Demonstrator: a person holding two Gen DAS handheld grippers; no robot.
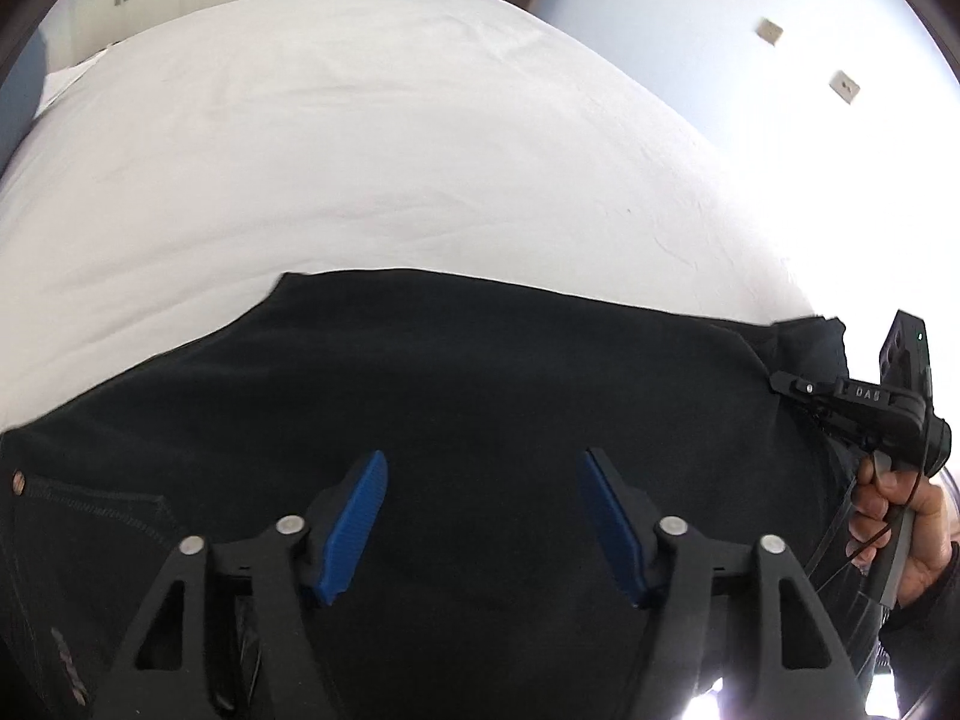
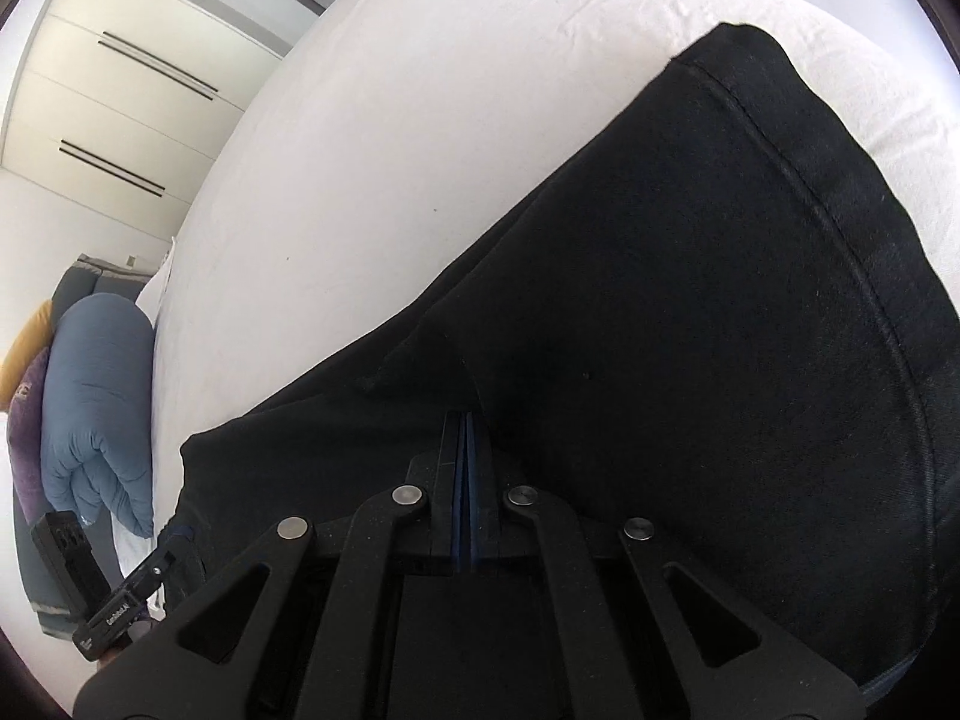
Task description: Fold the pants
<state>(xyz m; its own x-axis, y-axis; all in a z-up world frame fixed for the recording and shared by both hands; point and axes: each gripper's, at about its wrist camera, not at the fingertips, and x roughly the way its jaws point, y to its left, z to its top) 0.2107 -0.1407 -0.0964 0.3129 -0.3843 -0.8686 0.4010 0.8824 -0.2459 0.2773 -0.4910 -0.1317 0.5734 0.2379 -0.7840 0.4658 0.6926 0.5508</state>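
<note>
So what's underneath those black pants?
The black pants lie on a white bedsheet, which shows all around their far edges. Whatever sits directly beneath the cloth is covered, so only the sheet can be assumed there.

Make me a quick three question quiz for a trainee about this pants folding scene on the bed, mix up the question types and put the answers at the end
1. True or false: the black pants lie on a white bed sheet.
2. Multiple choice: how do the blue pads of the left gripper stand? A) pressed together B) apart, above the pants C) clamped on a pillow.
3. Fill in: the right gripper has its jaws ____ , down at the dark fabric.

Key:
1. True.
2. B.
3. Shut; whether any fabric is pinched between them cannot be told.
</note>
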